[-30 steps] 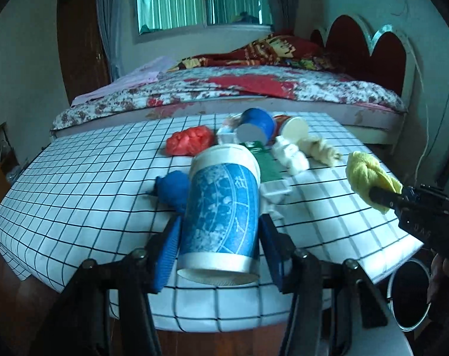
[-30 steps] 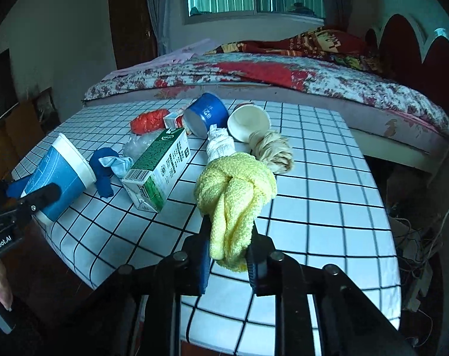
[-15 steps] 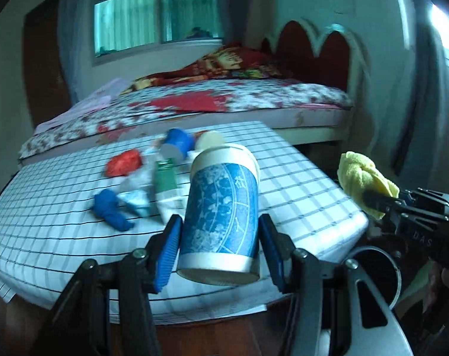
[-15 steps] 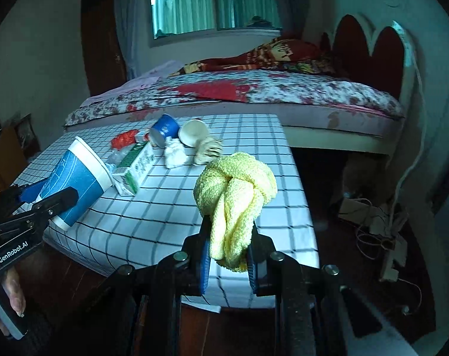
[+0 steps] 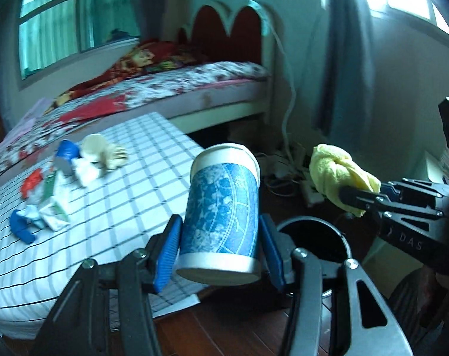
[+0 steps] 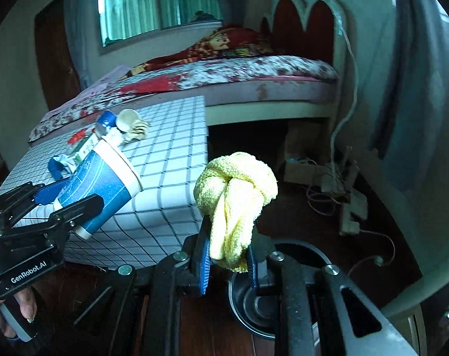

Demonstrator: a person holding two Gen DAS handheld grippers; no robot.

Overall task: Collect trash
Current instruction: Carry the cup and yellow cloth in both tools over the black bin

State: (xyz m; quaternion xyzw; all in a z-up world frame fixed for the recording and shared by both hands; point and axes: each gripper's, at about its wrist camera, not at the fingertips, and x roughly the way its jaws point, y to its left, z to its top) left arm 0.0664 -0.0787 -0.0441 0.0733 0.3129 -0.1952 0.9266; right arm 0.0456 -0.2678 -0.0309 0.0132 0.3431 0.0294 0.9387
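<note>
Trash in both grippers: left gripper [image 5: 221, 255] clamps blue paper cup [image 5: 223, 210] by its sides, right gripper [image 6: 228, 259] pinches knotted yellow cloth [image 6: 235, 198] by its tail. Both off table [image 5: 129, 207], near black bin [image 5: 316, 237] below, likely for drop. More litter on table.

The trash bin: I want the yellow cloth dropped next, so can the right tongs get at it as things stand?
Probably yes: the right tongs hold the yellow cloth near the trash bin, whose opening looks uncovered.
</note>
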